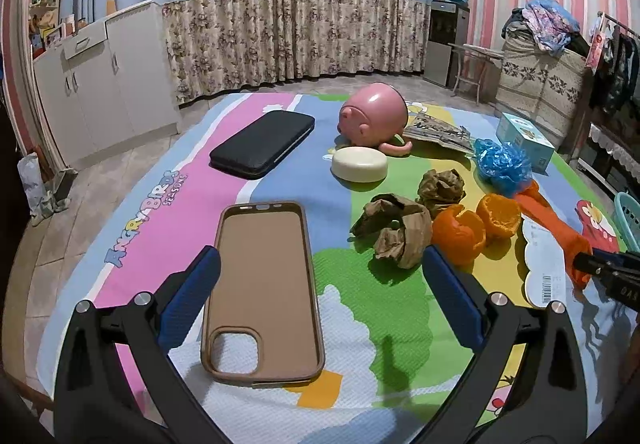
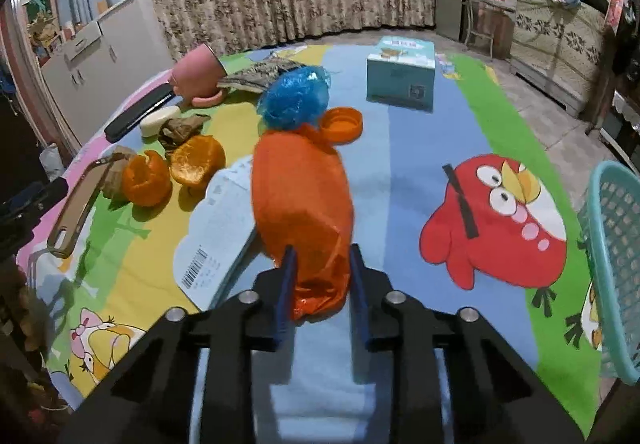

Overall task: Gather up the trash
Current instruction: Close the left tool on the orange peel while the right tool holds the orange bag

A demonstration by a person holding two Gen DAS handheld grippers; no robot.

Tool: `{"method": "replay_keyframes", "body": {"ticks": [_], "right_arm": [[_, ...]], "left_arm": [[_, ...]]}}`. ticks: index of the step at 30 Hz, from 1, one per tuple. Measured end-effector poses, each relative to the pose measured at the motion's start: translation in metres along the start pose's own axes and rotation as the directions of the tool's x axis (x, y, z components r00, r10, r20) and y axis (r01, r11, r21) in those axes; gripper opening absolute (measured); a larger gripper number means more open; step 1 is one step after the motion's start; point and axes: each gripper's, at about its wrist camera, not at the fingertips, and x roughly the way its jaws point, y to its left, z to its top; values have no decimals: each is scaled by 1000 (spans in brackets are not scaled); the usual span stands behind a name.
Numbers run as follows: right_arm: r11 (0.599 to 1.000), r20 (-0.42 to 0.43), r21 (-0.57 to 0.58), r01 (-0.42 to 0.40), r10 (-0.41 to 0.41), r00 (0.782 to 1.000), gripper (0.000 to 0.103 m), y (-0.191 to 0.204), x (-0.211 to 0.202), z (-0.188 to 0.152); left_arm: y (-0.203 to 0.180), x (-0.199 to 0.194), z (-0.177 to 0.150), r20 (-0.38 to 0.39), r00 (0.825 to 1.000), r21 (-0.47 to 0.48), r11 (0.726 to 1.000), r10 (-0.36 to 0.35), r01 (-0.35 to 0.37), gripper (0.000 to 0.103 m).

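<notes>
Right gripper (image 2: 322, 264) pinches the orange bag (image 2: 302, 196) on the mat (image 2: 400, 164); left gripper (image 1: 320, 268) spread above the phone case (image 1: 262, 284).

My right gripper (image 2: 322, 264) tilts down over the mat (image 2: 400, 172), jaws drawn in close w/ blue pads (image 2: 289, 268) pressed on both sides of the near end of the orange bag (image 2: 302, 200). My left gripper (image 1: 320, 284) hangs left of that bag, also angled down, jaws spread wide, nothing btwn the pads (image 1: 192, 292).
</notes>
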Motion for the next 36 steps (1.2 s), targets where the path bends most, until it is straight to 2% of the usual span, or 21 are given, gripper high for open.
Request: {"method": "replay_keyframes", "body": {"ticks": [11,16,17,21,29,36], "right_arm": [[1000,58,25,11,-13,998,13,-27,-21,8],[998,69,66,13,-18,997,13,-49,-27,9],[998,69,68,16,-21,997,13,-53,-27,9],[995,70,100,11,-18,997,13,-70,-28,8],[990,85,139,2,-14,996,13,-89,-30,8],[986,96,164,-2,-14,995,13,-102,-35,8]], "left_arm": [[-40,7,4,-47,995,43,995,-91,93,97],[-66,15,8,-96,984,44,987,-152,156,97],[-69,16,9,-103,982,42,986,-158,163,96],[-83,25,8,-155,971,39,981,-181,189,81],[-105,51,9,-215,970,97,986,-112,136,79],[-106,65,18,-214,974,103,990,-71,95,61]]}}
